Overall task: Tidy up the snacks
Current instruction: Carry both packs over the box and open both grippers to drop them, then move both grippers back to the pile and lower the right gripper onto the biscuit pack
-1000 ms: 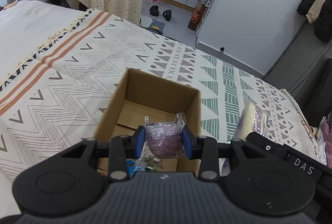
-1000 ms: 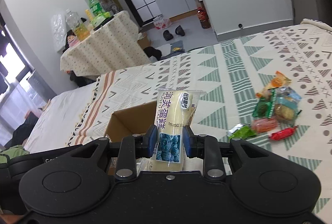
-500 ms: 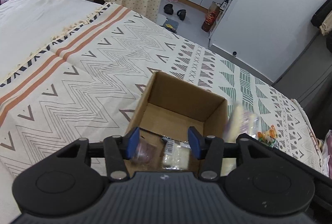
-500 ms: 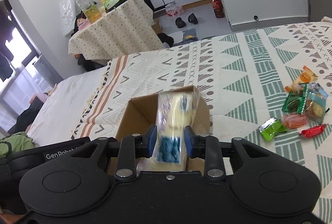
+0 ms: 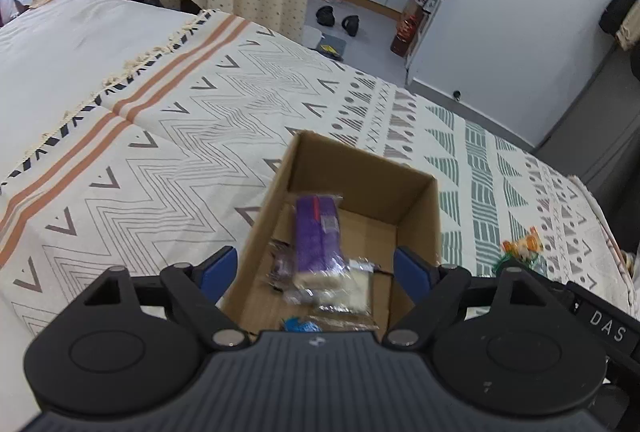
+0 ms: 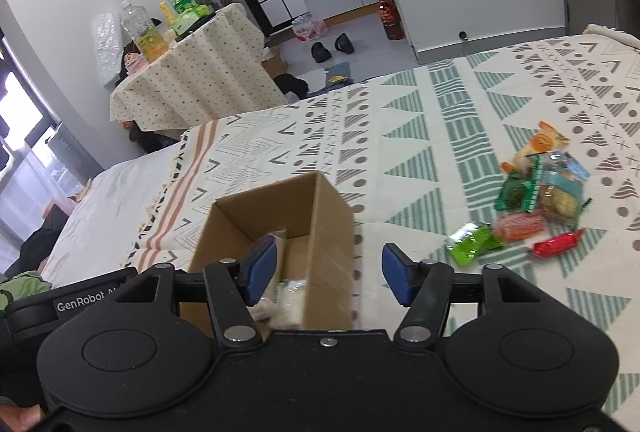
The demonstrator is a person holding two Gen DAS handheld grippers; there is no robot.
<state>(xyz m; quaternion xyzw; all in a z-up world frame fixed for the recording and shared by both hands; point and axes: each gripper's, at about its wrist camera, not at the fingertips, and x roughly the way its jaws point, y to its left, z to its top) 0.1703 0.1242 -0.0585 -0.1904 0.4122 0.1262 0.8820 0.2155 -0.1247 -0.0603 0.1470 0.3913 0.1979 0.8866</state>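
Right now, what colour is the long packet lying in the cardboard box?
Purple, the long packet shows best in the left wrist view.

Blurred packets [image 5: 320, 256] inside box [image 5: 416, 208]

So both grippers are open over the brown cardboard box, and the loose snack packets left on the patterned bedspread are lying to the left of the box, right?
Not quite. The right wrist view shows the loose snack packets lying to the right of the brown cardboard box, not the left. The rest holds: the left gripper and right gripper are both open over the box on the patterned bedspread.
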